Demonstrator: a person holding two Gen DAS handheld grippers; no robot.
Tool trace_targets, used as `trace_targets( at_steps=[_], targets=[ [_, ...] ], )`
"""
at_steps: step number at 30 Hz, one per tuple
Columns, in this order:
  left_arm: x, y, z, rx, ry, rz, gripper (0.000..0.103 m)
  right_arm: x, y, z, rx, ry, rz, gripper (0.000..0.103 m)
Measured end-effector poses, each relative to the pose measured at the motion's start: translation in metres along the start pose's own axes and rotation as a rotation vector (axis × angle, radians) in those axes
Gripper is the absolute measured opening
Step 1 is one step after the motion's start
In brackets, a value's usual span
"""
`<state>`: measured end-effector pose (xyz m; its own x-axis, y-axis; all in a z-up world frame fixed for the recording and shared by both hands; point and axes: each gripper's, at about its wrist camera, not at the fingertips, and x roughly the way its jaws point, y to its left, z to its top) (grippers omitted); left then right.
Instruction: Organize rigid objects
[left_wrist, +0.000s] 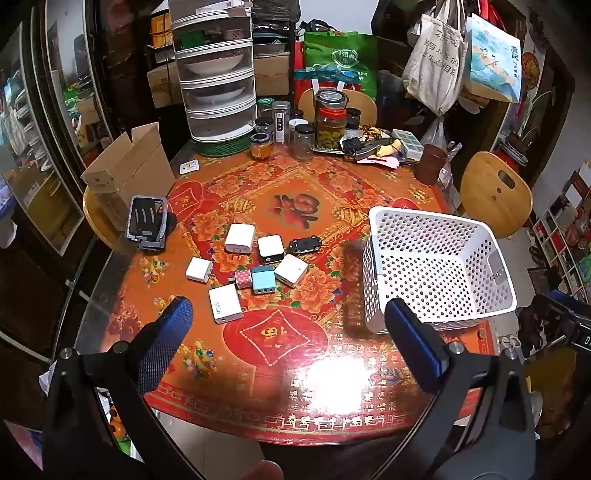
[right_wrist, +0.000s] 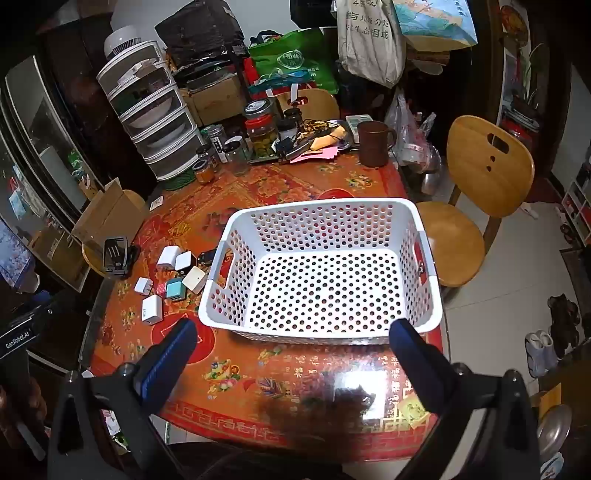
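Note:
Several small chargers lie in a cluster on the red patterned table (left_wrist: 280, 362): white ones (left_wrist: 240, 237) (left_wrist: 225, 303), a teal one (left_wrist: 262, 280), a pink dotted one (left_wrist: 243, 278) and a black one (left_wrist: 305, 244). The cluster also shows in the right wrist view (right_wrist: 173, 277). An empty white perforated basket (left_wrist: 439, 266) (right_wrist: 321, 280) stands to their right. My left gripper (left_wrist: 286, 314) is open and empty, just in front of the chargers. My right gripper (right_wrist: 293, 334) is open and empty, in front of the basket's near wall.
A black phone stand (left_wrist: 147, 223) sits at the table's left edge beside an open cardboard box (left_wrist: 129, 173). Jars (left_wrist: 330, 122), a stacked white food cover (left_wrist: 218, 74) and a brown mug (left_wrist: 430, 164) crowd the back. Wooden chairs (right_wrist: 480, 177) stand at the right.

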<state>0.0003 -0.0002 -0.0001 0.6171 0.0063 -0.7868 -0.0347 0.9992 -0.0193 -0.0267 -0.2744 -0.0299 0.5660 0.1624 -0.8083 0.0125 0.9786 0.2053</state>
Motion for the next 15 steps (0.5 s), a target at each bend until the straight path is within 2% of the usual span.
trace_targets(
  at_steps=[15],
  targets=[
    [0.0007,-0.0002,-0.0001,0.001,-0.015,-0.001,0.102,-0.0013,-0.0021,0.0003,-0.001,-0.002,-0.002,0.103]
  ],
)
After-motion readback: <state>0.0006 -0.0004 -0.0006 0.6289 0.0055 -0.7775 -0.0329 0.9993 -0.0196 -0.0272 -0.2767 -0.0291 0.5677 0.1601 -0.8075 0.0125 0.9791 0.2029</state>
